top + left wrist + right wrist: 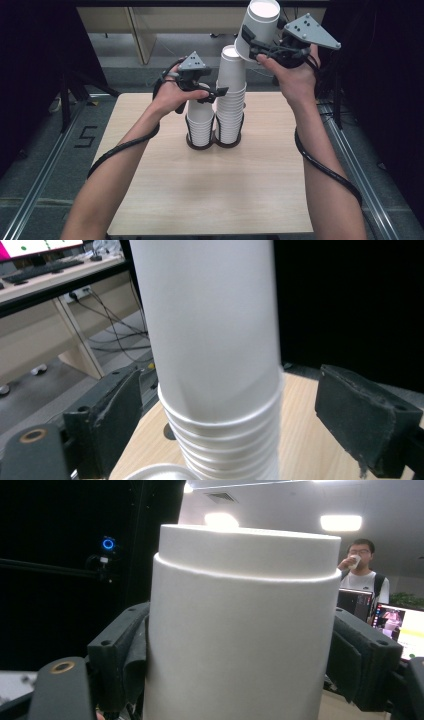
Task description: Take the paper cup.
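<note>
Above the tabletop's far edge, we hold our right gripper clamped on a white paper cup, lifted clear of the tall cup stack. Our left gripper hangs with jaws spread on either side of that tall stack, untouching, over the short cup stack in the black holder near the table's far edge.

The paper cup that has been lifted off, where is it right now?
In the high view the paper cup is clamped upside down in the right gripper, raised up and to the right of the taller cup stack on the table.
</note>
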`<state>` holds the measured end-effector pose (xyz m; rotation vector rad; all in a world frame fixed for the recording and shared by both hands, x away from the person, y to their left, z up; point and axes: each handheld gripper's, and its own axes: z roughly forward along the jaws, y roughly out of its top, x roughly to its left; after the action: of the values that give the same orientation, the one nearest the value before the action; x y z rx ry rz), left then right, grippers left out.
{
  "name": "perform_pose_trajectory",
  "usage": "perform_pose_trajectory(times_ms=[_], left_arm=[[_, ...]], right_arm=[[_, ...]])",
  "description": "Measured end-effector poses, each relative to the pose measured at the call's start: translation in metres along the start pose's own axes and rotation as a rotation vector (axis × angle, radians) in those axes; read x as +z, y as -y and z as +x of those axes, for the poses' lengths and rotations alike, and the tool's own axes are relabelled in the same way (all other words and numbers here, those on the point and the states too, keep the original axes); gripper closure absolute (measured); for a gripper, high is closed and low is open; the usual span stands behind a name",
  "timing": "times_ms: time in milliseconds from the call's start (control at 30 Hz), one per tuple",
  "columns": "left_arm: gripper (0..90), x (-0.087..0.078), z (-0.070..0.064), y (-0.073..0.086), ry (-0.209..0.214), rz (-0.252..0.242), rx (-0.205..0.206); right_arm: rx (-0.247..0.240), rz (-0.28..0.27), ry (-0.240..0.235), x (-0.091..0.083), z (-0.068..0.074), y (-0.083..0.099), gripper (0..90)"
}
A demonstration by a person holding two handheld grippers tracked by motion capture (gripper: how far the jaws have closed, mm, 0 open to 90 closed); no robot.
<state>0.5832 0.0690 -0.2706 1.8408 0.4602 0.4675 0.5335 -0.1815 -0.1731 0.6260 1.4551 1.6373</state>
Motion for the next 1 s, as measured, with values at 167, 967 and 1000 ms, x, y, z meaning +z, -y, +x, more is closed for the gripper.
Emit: perform_pose_trajectory(times_ms=[167, 967, 1000], left_arm=[[12.0, -0.02, -0.011, 0.001, 0.001, -0.033, -0.009], [12.3, -0.09, -0.074, 0.093, -0.013, -0.054, -0.065], [12.4, -0.09, -0.074, 0.093, -0.013, -0.054, -0.065]], right_arm=[[-0.023, 0.007, -0.009, -0.013, 0.004, 0.005, 20.5], [-0.084, 0.145, -0.033, -0.093, 0.035, 0.089, 20.4], [-0.084, 0.145, -0.033, -0.093, 0.035, 0.089, 20.4]])
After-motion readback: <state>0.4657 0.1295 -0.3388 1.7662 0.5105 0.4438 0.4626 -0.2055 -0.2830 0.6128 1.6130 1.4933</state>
